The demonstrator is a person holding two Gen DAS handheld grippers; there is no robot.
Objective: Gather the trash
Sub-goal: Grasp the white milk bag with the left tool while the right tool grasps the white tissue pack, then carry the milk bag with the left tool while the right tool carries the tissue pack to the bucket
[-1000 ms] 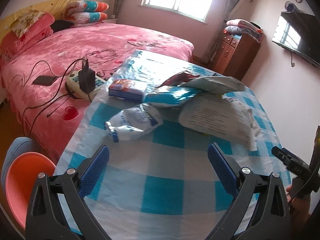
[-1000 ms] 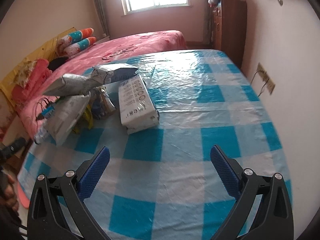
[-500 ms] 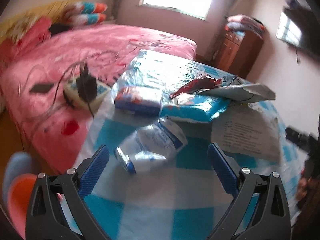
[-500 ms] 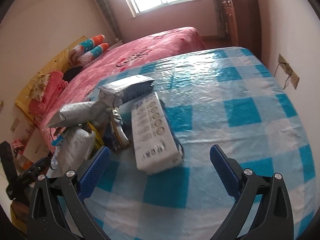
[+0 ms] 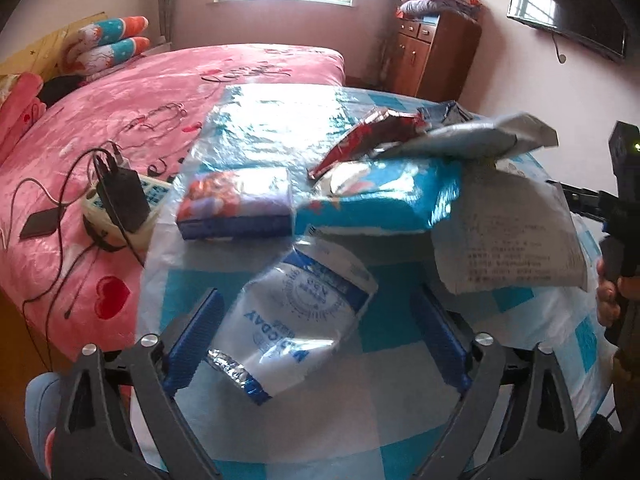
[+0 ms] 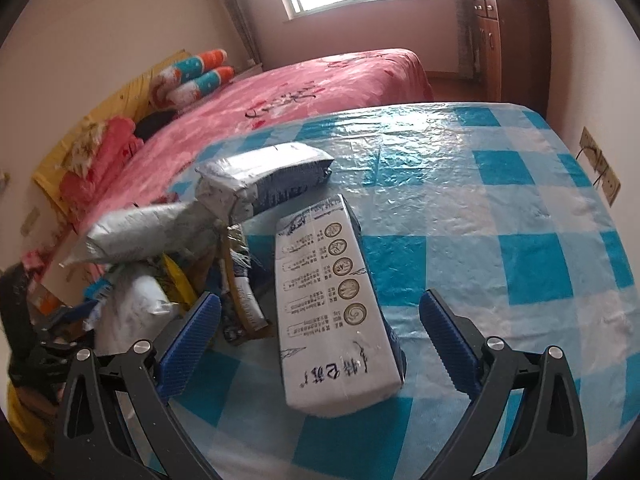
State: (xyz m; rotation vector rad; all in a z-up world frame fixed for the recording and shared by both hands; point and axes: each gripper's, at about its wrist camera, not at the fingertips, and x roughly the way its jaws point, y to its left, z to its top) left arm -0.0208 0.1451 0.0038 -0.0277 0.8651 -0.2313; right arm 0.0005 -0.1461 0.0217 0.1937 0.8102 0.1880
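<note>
A pile of empty packaging lies on the blue-and-white checked table. In the left wrist view my left gripper is open, its fingers on either side of a crumpled white-and-blue bag. Behind it lie a small blue-and-red box, a blue pack, a red wrapper, a grey mailer and a white printed bag. In the right wrist view my right gripper is open around the near end of a long white pack. Grey mailers lie beyond.
A pink bed borders the table's left side, with a power strip, charger and cables on it. A wooden cabinet stands by the far wall. A wall socket is right of the table. An orange stool is low left.
Both grippers have moved forward over the table. The white-and-blue bag now lies between my left fingers and the long white pack between my right fingers. Both stay open.
</note>
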